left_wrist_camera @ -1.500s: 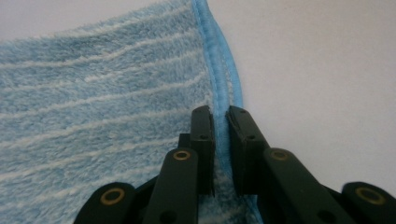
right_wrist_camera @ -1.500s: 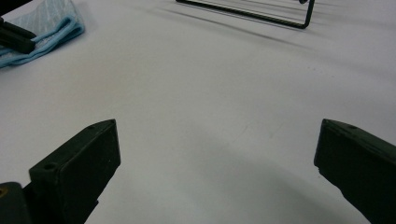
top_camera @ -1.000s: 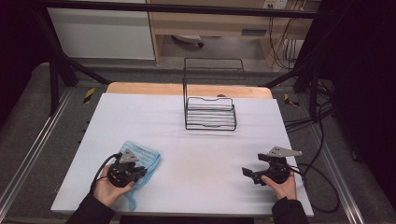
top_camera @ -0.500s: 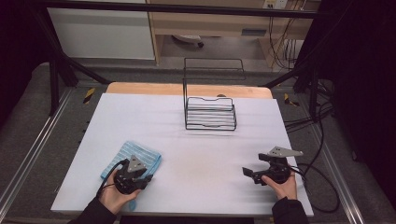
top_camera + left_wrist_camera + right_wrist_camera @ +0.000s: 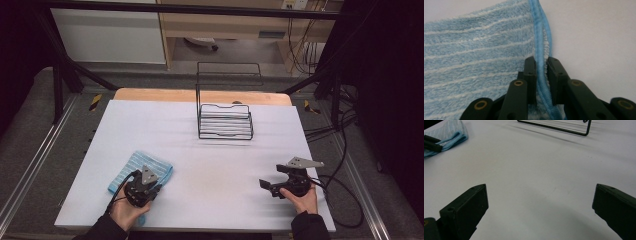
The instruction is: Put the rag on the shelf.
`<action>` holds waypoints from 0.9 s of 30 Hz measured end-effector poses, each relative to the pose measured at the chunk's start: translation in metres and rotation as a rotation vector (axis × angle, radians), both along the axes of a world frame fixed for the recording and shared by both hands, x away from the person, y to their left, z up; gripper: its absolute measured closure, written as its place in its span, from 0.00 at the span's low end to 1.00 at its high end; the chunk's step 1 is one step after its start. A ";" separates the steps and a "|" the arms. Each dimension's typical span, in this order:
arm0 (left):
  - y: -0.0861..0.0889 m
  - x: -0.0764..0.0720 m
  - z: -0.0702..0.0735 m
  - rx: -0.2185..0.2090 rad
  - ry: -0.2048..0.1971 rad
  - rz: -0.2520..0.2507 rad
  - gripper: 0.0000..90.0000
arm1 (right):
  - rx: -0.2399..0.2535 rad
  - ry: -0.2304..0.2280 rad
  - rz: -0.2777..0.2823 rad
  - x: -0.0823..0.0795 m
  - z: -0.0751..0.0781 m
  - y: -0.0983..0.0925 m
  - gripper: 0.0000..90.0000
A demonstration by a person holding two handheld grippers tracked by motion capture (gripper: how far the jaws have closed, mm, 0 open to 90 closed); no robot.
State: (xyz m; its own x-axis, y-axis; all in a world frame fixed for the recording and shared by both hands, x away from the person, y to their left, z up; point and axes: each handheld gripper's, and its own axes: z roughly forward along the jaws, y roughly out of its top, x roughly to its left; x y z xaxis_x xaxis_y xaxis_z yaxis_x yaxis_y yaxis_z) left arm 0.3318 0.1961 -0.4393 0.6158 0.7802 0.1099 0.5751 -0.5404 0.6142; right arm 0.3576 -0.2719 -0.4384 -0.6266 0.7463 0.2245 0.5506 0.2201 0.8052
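Observation:
A blue towel with white stripes (image 5: 137, 164) lies at the near left of the white table (image 5: 200, 150). My left gripper (image 5: 144, 186) sits at its near edge, pointing away from the person. In the left gripper view the towel (image 5: 474, 50) spreads out to the left, and the left gripper (image 5: 541, 61) has its jaws pinched on the towel's thick blue hem; they have just been closing on it. My right gripper (image 5: 267, 186) rests at the near right, held in a hand. In its own view the right gripper (image 5: 540, 202) stands wide open over bare table.
A black wire rack (image 5: 225, 122) stands upright at the middle back of the table, its base rail (image 5: 554, 126) at the top of the right gripper view. A wooden strip (image 5: 150, 95) borders the far edge. Cables (image 5: 340, 195) trail off the right side.
The left gripper has shifted slightly right and turned to point away along the towel's edge. The towel now lies flatter. The right gripper has not moved.

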 end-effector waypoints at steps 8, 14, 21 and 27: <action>0.011 0.006 0.004 -0.085 0.043 -0.008 0.92 | -0.001 -0.004 0.002 0.000 0.000 -0.001 0.01; 0.022 0.007 0.012 -0.163 0.058 -0.023 0.92 | 0.000 -0.004 0.005 0.001 0.000 -0.001 0.01; 0.024 0.006 0.019 -0.196 0.044 -0.040 0.92 | 0.001 -0.001 0.005 0.001 0.000 -0.001 0.01; 0.024 0.007 0.022 -0.236 0.045 -0.037 0.92 | 0.001 -0.001 0.007 0.001 0.000 -0.001 0.01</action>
State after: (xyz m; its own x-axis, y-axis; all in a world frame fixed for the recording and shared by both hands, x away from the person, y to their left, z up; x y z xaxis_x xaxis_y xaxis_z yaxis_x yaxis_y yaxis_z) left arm 0.3386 0.2199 -0.4168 0.6445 0.7579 -0.1008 0.5874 -0.4064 0.6999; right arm 0.3584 -0.2725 -0.4382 -0.6319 0.7418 0.2244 0.5485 0.2234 0.8058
